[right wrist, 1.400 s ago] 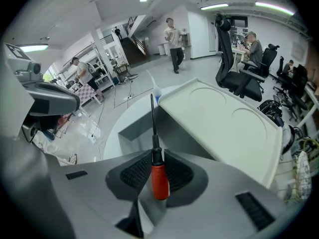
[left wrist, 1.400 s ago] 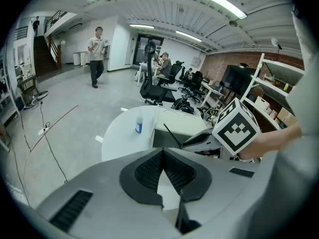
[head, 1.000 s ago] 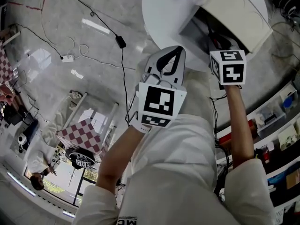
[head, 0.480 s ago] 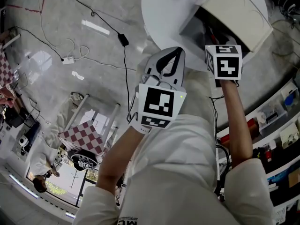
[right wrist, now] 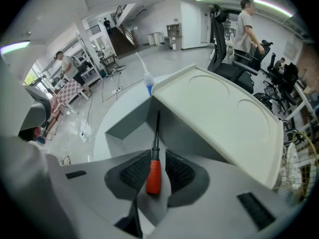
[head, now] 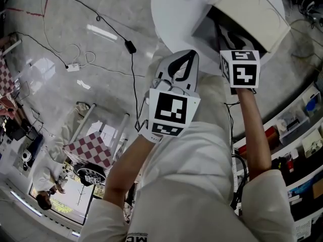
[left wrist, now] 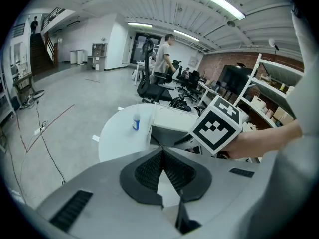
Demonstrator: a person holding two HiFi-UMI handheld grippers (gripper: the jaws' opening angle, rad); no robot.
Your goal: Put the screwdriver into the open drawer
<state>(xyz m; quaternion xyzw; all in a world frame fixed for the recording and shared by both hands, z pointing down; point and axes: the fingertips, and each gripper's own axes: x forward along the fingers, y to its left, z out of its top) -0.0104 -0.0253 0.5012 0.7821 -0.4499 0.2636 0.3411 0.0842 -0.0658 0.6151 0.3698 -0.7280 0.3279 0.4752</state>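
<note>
My right gripper (right wrist: 155, 158) has moved slightly up toward the drawer (head: 207, 32) at upper right of the head view. Its jaws pinch the screwdriver (right wrist: 153, 176) by the red handle, with the tip pointing into the opening, so I think release is near. The left gripper (left wrist: 162, 158) waits, jaws pressed together, empty.

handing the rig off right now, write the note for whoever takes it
Left gripper: shut, empty, held back from the round white table.
Right gripper: shut on the red-handled screwdriver, whose black shaft points into the open grey drawer under the cream top.
Done: screwdriver gripped and at the drawer mouth.
Left: move it inside, open the jaws, withdraw.
</note>
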